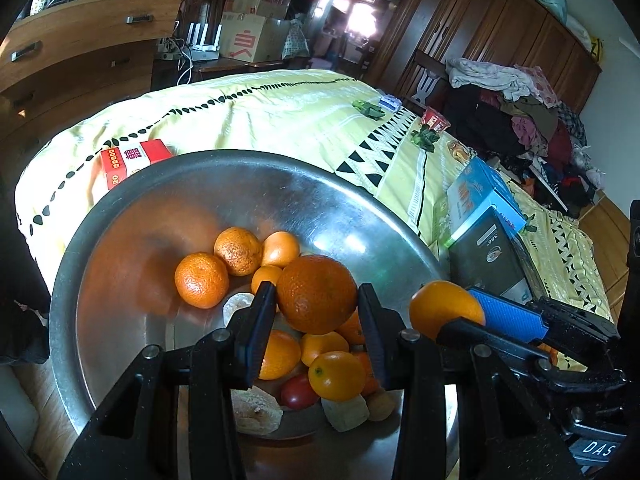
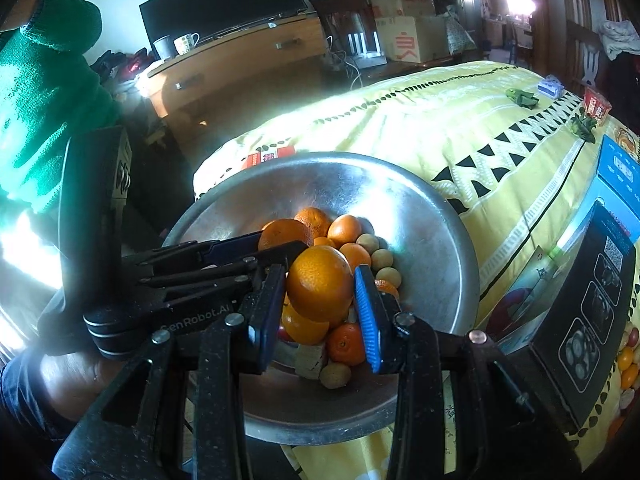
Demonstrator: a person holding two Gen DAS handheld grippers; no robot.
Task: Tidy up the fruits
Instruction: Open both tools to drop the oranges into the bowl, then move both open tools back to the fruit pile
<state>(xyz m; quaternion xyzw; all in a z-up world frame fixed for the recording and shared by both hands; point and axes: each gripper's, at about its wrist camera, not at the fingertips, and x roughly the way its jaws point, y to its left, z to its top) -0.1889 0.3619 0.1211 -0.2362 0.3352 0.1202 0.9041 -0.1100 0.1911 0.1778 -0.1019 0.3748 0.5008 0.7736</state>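
A steel bowl (image 1: 200,160) (image 2: 320,156) on the bed holds several mandarins (image 1: 202,280), small pale round fruits (image 2: 382,259) and a red tomato (image 1: 298,394). My left gripper (image 1: 316,292) is shut on a rough-skinned orange (image 1: 316,294) just above the pile. It shows in the right wrist view as the left gripper (image 2: 280,240) with its orange (image 2: 284,234). My right gripper (image 2: 320,276) is shut on a smooth orange (image 2: 320,288) over the bowl's near side. In the left wrist view the right gripper (image 1: 460,312) and its orange (image 1: 444,310) hang at the bowl's right rim.
The bowl rests on a yellow patterned bedspread (image 1: 280,112). A red box (image 1: 132,162) lies behind the bowl; a blue box (image 1: 480,196) and a black box (image 1: 492,256) stand to its right. A wooden dresser (image 2: 240,60) is beyond. A green sleeve (image 2: 40,80) is at left.
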